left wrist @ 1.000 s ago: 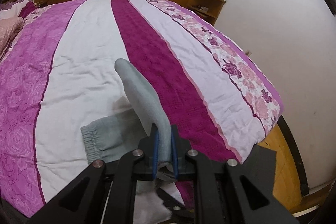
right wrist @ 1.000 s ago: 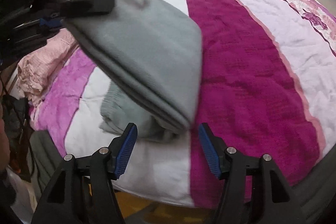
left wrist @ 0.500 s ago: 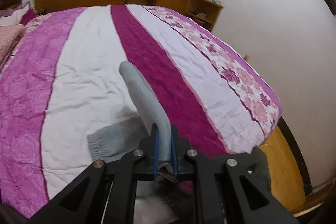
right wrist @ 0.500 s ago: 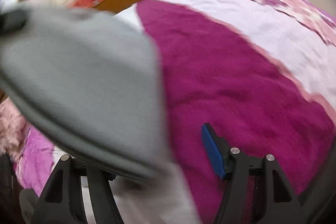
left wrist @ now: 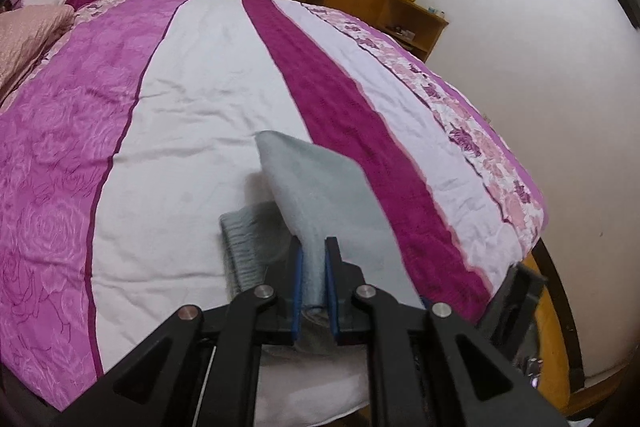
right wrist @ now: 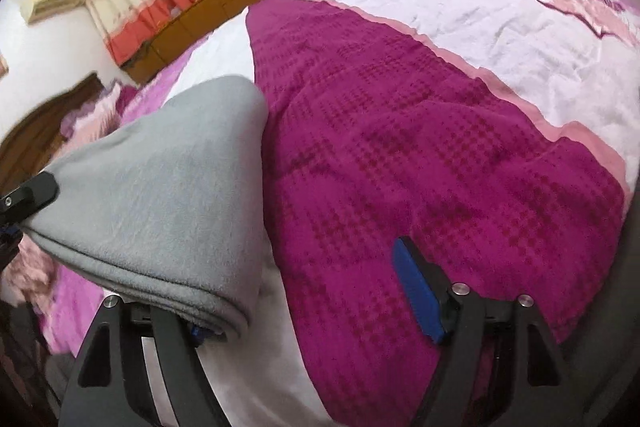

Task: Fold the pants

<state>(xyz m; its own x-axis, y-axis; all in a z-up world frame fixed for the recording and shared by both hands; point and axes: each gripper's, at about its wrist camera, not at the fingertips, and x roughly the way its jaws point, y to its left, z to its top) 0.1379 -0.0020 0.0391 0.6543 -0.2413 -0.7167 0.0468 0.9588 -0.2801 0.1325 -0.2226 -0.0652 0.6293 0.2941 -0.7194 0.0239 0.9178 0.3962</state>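
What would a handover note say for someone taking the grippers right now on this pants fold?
Left gripper: shut on a fold of the grey pants, holding it lifted above the bedspread.
Right gripper: jaws opening, gripping nothing; the pants' folded edge drapes over its left finger, the right pad is bare.
Pants: near the bed's front edge, elastic cuff lying on the white stripe.
Done: pants doubled over.
Left: lay the raised part down, release, probably smooth.
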